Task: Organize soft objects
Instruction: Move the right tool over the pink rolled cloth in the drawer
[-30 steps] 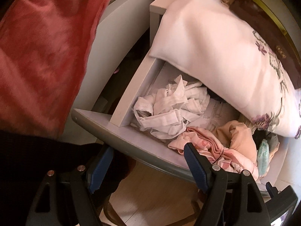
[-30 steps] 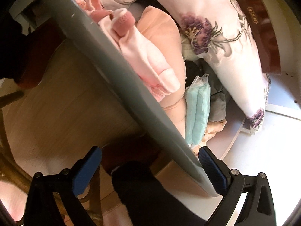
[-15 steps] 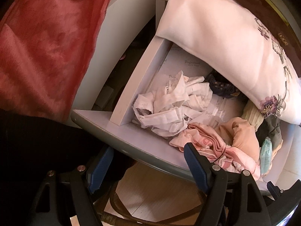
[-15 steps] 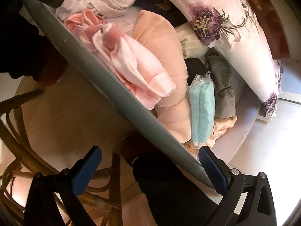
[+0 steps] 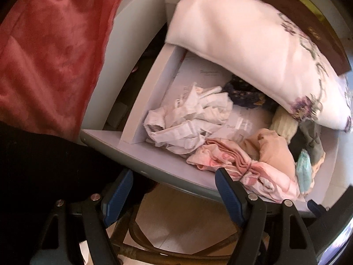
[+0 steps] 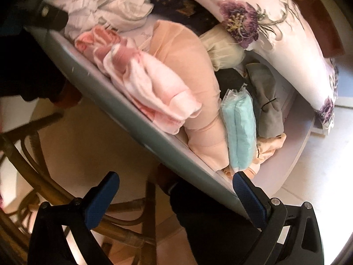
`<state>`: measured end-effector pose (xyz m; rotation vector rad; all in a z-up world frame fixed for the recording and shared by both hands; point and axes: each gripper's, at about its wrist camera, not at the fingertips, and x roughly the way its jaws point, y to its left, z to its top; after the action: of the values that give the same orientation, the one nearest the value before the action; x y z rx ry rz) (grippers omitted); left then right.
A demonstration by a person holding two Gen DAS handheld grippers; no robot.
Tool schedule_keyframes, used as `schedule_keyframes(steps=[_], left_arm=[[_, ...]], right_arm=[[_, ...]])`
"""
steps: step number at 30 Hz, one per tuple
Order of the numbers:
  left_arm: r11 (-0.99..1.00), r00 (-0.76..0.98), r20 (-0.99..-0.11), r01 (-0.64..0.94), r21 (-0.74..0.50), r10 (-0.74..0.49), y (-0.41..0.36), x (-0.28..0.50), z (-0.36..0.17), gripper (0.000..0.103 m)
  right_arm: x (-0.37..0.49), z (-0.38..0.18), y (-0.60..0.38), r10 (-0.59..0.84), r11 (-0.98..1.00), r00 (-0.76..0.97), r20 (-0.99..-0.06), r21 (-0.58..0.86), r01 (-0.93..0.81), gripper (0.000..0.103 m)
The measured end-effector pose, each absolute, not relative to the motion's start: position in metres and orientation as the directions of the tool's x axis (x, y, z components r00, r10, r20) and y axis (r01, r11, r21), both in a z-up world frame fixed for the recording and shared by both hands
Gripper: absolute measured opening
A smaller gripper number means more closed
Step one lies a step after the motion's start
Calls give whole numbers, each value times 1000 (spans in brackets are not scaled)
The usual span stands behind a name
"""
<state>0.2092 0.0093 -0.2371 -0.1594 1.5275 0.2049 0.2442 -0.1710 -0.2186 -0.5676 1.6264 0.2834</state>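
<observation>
An open grey drawer (image 5: pixel 154 161) (image 6: pixel 136 121) holds soft items. A crumpled white cloth (image 5: pixel 189 121) (image 6: pixel 110 6) lies at its left, a pink folded bundle (image 5: pixel 238 163) (image 6: pixel 150 88) at the front, a peach garment (image 5: pixel 273 148) (image 6: pixel 187 61) behind it, and a teal packet (image 5: pixel 305 172) (image 6: pixel 240 128) and a grey garment (image 6: pixel 267 101) to the right. A white floral pillow (image 5: pixel 253 44) (image 6: pixel 275 28) overhangs the back. My left gripper (image 5: pixel 174 192) hangs open just before the drawer front. Open too, my right gripper (image 6: pixel 176 194) stands below the front edge.
A red plush blanket (image 5: pixel 50 50) fills the left of the left wrist view. A rattan chair frame (image 6: pixel 33 176) (image 5: pixel 176 247) stands on the wooden floor under the drawer. A dark sleeve (image 6: pixel 209 220) lies below the drawer front. A dark patterned cloth (image 5: pixel 247 92) sits under the pillow.
Both cameras have pulled back and risen, so more of the drawer's inside shows. The drawer looks drawn further out from under the pillow. Both grippers have stayed open.
</observation>
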Motion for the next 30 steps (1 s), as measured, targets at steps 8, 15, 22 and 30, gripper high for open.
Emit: schedule_keyframes(steps=[8,15,22,30], left_arm=[[994,145,-989,-110,-2,14,-19,226,-219,78],[1000,199,-980,-12,-12,-9,-38,246,-219,78],[996,200,-976,-15,-90,-85,-22,235,-211,78],[993,210,-974,-60,-99,-84,-17,243,-214,70]], right_arm=[[280,-184,-203,-50,927,-90,-995,-13,-375,103],[331,-169,-274,37,985,-53,-998,46,-166,103],[377,-150,-330,157,987,57,-986,158,15,77],[404,-160,-338,370,928,12,-929,371,45,66]])
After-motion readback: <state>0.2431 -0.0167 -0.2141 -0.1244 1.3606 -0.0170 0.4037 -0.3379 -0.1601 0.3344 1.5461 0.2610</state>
